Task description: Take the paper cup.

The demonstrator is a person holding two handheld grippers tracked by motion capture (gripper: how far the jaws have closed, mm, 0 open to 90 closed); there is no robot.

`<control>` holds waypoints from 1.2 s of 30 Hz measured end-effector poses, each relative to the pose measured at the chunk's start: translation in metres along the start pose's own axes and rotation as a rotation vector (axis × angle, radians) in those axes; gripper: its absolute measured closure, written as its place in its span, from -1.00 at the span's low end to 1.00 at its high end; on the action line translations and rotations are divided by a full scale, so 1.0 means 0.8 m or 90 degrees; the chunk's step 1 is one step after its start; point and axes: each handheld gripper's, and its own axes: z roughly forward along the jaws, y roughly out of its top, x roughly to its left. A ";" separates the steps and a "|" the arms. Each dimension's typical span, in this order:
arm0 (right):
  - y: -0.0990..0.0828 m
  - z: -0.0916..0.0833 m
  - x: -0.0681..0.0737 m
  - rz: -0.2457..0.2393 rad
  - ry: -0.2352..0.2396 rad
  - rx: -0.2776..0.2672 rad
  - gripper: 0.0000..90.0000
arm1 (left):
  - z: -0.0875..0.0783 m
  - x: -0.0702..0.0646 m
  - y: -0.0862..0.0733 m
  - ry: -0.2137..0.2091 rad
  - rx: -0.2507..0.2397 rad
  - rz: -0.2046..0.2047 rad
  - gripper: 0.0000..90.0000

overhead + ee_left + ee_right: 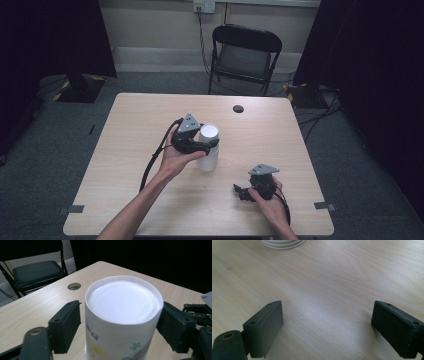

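Observation:
A white paper cup [209, 132] stands upside down near the middle of the wooden table [150, 115]. Its flat base faces up and small coloured prints show on its wall [122, 300]. My left gripper [209, 145] reaches in from the cup's left, and its two black jaws straddle the upper wall [120, 325]. One pad sits at the cup's rim and the other stands a sliver off it; the wall is not dented. My right gripper [239, 192] rests low near the front right with its jaws wide apart over bare wood [327, 327]. The cup's ringed foot [283, 243] lies ahead of it.
A round cable hole [238, 108] is in the table's far side, also in the left gripper view [74, 286]. A black folding chair [245, 55] stands behind the table. Black curtains flank the room and cables run along the floor.

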 end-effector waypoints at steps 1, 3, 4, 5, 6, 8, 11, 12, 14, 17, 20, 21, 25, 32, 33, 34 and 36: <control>0.000 0.000 0.000 0.000 0.000 0.000 -0.78 | 0.002 -0.001 0.000 -0.005 -0.001 0.000 -0.43; 0.000 0.000 0.000 0.000 0.000 0.000 -0.78 | 0.002 -0.003 0.001 0.000 -0.002 0.011 -0.33; 0.000 0.000 0.000 0.000 0.000 0.000 -0.78 | 0.002 -0.003 0.001 0.000 -0.002 0.011 -0.32; 0.000 0.000 0.000 0.000 0.000 0.000 -0.78 | 0.003 -0.003 0.002 0.000 -0.006 0.010 -0.32; 0.000 0.000 0.000 0.000 0.000 0.000 -0.78 | 0.003 -0.003 0.003 0.004 -0.005 0.009 -0.32; 0.000 0.000 0.000 0.000 0.000 0.000 -0.78 | 0.004 -0.005 0.006 0.013 -0.003 0.021 -0.32; 0.000 0.000 0.000 0.000 0.000 0.000 -0.78 | 0.009 -0.005 0.006 0.014 0.002 0.018 -0.34; 0.000 0.000 0.000 0.000 0.000 0.000 -0.78 | 0.009 -0.005 0.006 0.014 0.002 0.018 -0.35; 0.000 0.000 0.000 0.000 0.000 0.000 -0.78 | 0.010 -0.005 0.005 0.013 0.004 0.015 -0.34; 0.000 0.000 0.000 0.000 0.000 0.000 -0.78 | 0.009 -0.005 0.004 0.012 0.005 0.014 -0.30; 0.000 0.000 0.000 0.000 0.000 0.000 -0.78 | 0.009 -0.004 0.004 0.010 0.004 0.007 -0.29; 0.000 0.000 0.000 0.000 0.000 0.000 -0.78 | 0.008 -0.004 0.004 0.012 0.006 0.009 -0.29; 0.000 0.000 0.000 0.000 0.000 0.000 -0.78 | 0.005 -0.004 0.007 0.012 0.001 0.012 -0.28; 0.000 0.000 0.000 0.000 0.000 0.000 -0.78 | 0.000 0.000 0.011 0.011 -0.013 -0.003 -0.28; 0.000 0.000 0.000 0.000 0.000 0.000 -0.78 | 0.000 0.000 0.011 0.011 -0.013 -0.004 -0.28; 0.000 0.000 0.000 0.000 0.000 0.000 -0.78 | 0.000 0.000 0.011 0.012 -0.013 -0.005 -0.28; 0.000 0.000 0.000 0.000 0.000 0.000 -0.78 | 0.000 0.000 0.012 0.012 -0.012 -0.006 -0.29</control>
